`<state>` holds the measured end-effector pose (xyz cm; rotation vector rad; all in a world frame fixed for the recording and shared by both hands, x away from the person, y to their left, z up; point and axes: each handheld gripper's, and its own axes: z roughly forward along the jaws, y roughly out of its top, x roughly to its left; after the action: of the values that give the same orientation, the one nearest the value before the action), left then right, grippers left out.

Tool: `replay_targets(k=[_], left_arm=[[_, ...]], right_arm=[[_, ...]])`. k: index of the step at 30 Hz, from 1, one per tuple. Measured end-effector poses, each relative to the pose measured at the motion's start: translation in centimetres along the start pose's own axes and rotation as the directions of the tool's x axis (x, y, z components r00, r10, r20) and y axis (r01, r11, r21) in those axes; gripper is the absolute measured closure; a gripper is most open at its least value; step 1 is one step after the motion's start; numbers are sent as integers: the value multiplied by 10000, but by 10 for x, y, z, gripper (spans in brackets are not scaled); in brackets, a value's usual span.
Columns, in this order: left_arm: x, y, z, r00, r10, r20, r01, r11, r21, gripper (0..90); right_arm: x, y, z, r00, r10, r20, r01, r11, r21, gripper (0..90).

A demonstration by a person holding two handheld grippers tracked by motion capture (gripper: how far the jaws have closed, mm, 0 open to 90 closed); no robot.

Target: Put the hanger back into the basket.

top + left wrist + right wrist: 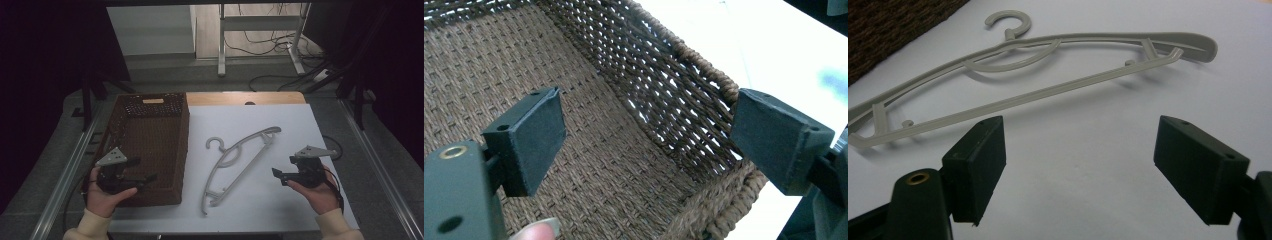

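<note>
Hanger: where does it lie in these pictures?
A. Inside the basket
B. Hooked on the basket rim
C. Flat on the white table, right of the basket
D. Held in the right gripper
C: the hanger lies flat on the table beside the basket, untouched by the open right gripper.

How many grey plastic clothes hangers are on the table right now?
1. The grey plastic clothes hanger lies flat on the white table, right of the brown woven basket, between the two grippers. The basket looks empty.

1. A grey hanger (pixel 239 161) lies flat on the white surface (pixel 280 125), just beside a brown woven basket (pixel 150 145).
2. The left tool (pixel 150 178) hovers over the basket's near end.
3. The right tool (pixel 278 176) points toward the hanger, apart from it.
</note>
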<state>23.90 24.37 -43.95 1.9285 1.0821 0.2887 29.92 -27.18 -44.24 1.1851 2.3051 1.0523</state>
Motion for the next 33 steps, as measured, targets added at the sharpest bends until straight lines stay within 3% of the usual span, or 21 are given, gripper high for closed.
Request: replay_targets(k=[11,21,33], left_arm=[[-3,0,1,9999,117,-30,-117,9999,119,152],[-11,5,-2,9993,370,34,-370,9993,-13,155],[-9,4,-3,9996,283,-60,-282,9996,58,157]], right_arm=[[6,11,6,9998,92,184,-98,9993,358,223],[16,16,7,9999,-93,87,90,9994,339,223],[21,24,20,9994,-291,-165,300,9981,536,246]])
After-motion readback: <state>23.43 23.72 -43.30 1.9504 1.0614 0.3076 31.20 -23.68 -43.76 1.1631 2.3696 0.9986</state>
